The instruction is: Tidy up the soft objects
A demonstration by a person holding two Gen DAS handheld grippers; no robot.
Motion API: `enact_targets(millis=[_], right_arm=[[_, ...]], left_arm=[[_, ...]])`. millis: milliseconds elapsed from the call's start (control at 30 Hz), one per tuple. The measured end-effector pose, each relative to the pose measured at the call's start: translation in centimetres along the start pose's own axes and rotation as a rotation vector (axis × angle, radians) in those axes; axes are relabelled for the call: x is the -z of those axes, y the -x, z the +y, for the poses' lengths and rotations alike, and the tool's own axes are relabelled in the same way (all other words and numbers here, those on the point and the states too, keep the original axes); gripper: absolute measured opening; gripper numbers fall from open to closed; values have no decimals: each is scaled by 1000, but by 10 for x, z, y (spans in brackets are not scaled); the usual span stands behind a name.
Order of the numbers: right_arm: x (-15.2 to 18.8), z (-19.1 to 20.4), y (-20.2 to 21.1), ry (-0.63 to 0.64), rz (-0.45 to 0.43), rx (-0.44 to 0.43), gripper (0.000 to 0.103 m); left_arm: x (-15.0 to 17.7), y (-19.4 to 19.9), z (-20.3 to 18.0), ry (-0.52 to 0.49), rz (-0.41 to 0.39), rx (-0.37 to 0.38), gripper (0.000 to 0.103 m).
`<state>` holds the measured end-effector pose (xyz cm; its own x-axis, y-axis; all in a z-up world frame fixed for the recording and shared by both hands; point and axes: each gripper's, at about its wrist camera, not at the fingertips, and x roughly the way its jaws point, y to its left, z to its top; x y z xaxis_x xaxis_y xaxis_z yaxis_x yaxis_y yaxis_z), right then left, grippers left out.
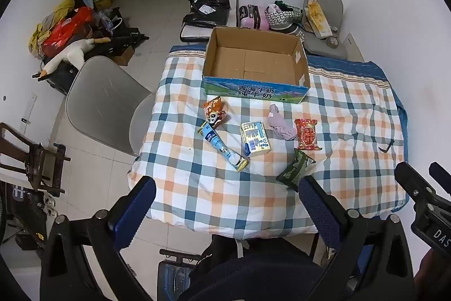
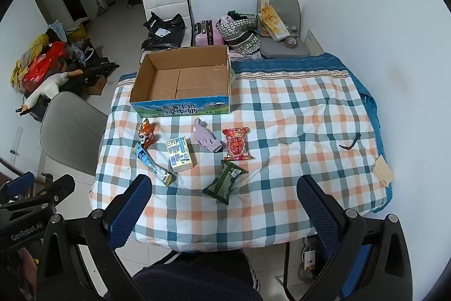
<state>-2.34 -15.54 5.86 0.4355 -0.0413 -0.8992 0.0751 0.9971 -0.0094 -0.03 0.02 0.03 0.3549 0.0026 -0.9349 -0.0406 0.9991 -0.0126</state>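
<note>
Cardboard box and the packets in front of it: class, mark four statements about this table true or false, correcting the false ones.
1. The cardboard box holds nothing. True.
2. The left gripper grips the green packet. False: it is open, holding nothing, and the packet lies on the checked cloth.
3. The red packet lies right of the lilac cloth bundle. True.
4. The tissue pack sits inside the box. False: it lies on the cloth, outside the box.

Six soft items (image 2: 207, 142) lie scattered before the empty cardboard box (image 2: 182, 83)
</note>
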Motion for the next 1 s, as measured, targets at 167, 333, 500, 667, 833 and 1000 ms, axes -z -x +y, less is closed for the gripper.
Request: enact_targets(millis=[167,333,500,667,833,1000], right_arm=[[0,0,1,1,-4,3,103],[0,0,1,1,-3,1,103],[0,0,3,1,-9,3,103],[4,-1,3,3,-14,5,103],[-1,-2,3,1,-17,8,103],[-6,1,10,2,-18,7,103]], left_arm=[[0,0,0,-3,2,-5,103],[0,1,0,-5,0,-10,103],[-3,3,8,-1,-8,-12,103],[-7,4,7,-4,-12,-16,103],[-10,8,9,-5,-14,-16,103],[-13,8,7,-5,-20,-18,103]])
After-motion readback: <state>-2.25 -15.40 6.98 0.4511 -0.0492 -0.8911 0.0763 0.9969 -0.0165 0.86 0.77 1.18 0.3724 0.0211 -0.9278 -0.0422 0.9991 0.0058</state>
